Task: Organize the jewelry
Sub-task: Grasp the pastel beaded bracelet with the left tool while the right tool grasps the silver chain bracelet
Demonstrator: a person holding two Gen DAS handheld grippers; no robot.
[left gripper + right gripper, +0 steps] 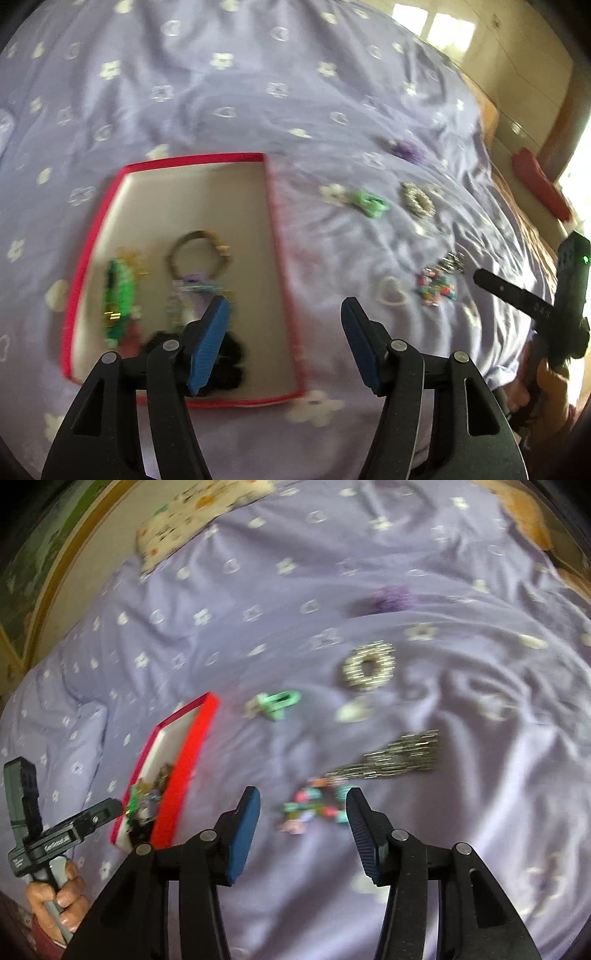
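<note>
- Lilac bedsheet point(221, 635): soft, creased cotton with white flower prints; anything on it can sink into folds.
- Red-rimmed tray point(275, 221): shallow, stiff, pale inside, already holding a green bracelet point(116, 295) and a ring-shaped bangle point(197, 254).
- Left gripper point(282, 343): jaws apart, empty, over the tray's right edge.
- Right gripper point(303, 830): jaws apart, empty, just short of the multicoloured bead bracelet point(314, 806); I'd pinch low, clear of cloth.
- Loose nearby: silver chain point(399, 758), sparkly ring scrunchie point(367, 666), green clip point(277, 701).
</note>
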